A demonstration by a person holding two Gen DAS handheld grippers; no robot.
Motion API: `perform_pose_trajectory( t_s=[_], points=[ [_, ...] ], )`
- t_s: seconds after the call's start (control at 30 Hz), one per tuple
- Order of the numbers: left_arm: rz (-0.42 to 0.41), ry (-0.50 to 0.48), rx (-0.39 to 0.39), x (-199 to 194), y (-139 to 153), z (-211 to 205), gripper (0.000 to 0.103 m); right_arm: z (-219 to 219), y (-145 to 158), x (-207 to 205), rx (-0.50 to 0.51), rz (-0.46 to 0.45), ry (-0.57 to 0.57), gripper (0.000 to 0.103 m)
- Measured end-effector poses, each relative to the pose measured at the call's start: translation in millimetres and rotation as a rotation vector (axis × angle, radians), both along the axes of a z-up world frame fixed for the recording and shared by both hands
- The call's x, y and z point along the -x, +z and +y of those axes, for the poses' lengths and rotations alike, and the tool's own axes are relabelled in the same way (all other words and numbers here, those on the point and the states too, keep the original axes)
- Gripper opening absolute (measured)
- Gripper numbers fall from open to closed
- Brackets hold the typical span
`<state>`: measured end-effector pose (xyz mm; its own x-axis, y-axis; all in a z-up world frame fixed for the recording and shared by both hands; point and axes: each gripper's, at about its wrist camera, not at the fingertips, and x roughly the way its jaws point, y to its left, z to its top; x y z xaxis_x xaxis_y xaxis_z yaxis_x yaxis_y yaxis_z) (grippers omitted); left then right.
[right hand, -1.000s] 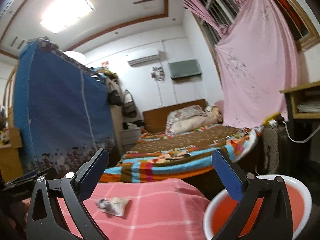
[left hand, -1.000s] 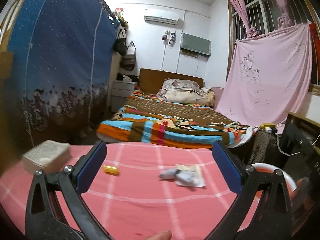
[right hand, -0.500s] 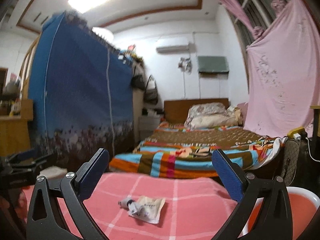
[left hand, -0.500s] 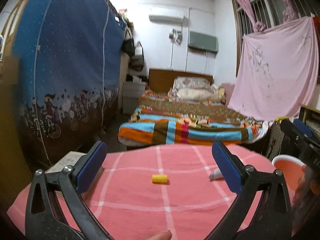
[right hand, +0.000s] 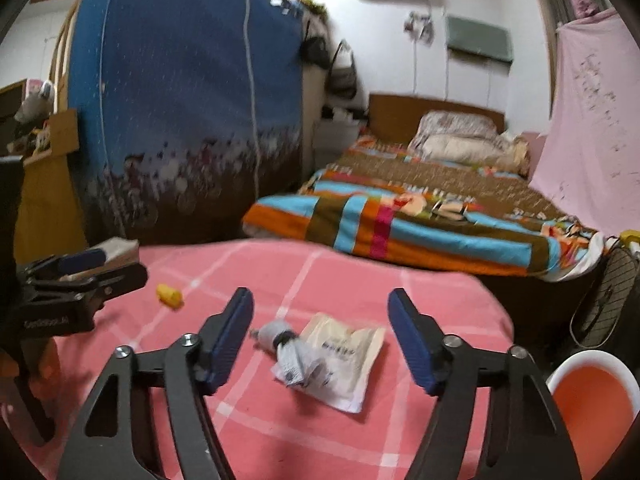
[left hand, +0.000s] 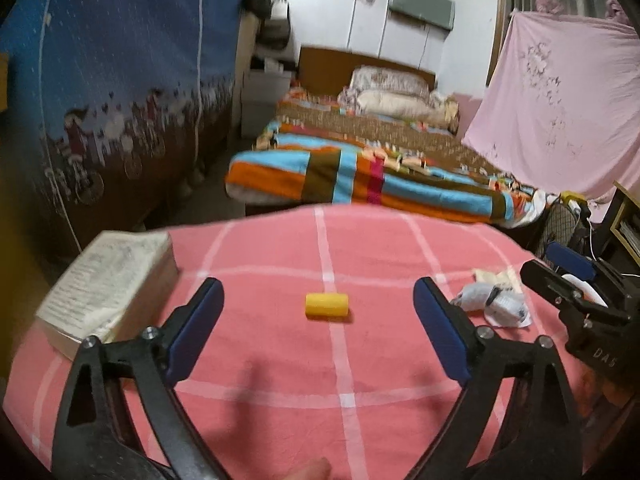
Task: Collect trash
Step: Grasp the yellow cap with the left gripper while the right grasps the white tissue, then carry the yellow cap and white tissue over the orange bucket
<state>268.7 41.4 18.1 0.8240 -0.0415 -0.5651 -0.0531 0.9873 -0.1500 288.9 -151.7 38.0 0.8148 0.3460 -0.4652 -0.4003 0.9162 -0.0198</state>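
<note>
The yellow piece lay alone on the pink cloth, straight ahead of the left gripper and in line with the gap between its blue pads, not yet reached. Right of it, well apart, lay the wrapper, a crumpled grey scrap on a flat cream packet, ahead of the right gripper and likewise not touched.

The step in hand looked like the approach: each gripper lined up on its own bit of trash, nothing yet lifted. Both sets of jaws had just been closing, the right more than the left, yet both were spread with nothing pinched. The next move would call for easing each gripper forward and down until the pads flanked the trash, then closing. The wrapper, being flat and limp, would probably need a low pinch at the crumpled part.

Both grippers pointed forward and somewhat downward over the cloth, side by side. A book lay at the left edge and a basin stood low at the right, probably where the trash would go.
</note>
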Motion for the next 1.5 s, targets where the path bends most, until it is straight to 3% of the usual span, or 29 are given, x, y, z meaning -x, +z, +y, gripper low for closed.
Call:
perform_pose_trajectory(
  t_s=[0.13, 0.33, 0.53, 0.6, 0.7, 0.8, 1.03, 1.3, 1.5],
  points=[
    [0.095, -0.028, 0.053, -14, -11, 3, 0.068, 12, -10, -9, 0.043, 0.081, 0.044, 0.054],
    [0.173, -0.051, 0.126, -30, -21, 6, 0.051, 22, -24, -21, 0.063, 0.191, 0.089, 0.048],
    [0.199, -0.063, 0.087, -37, -22, -3, 0.037, 26, -30, -26, 0.086, 0.243, 0.104, 0.026],
    [0.206, -0.073, 0.071, -37, -22, -7, 0.024, 27, -30, -25, 0.089, 0.245, 0.112, 0.02],
    [0.209, -0.081, 0.051, -38, -21, -10, 0.01, 29, -31, -23, 0.1, 0.243, 0.117, 0.018],
    [0.205, -0.091, 0.042, -35, -19, -11, 0.01, 31, -30, -23, 0.104, 0.237, 0.12, 0.016],
    [0.083, -0.113, 0.032, -10, -3, -17, 0.01, 20, -21, -11, 0.053, 0.163, 0.106, 0.016],
    [-0.148, -0.121, 0.01, 30, 23, -30, 0.01, -7, 1, 23, -0.069, -0.053, 0.052, 0.016],
    [-0.272, -0.136, -0.007, 49, 39, -48, 0.01, -29, 17, 50, -0.165, -0.218, 0.01, 0.016]
  ],
)
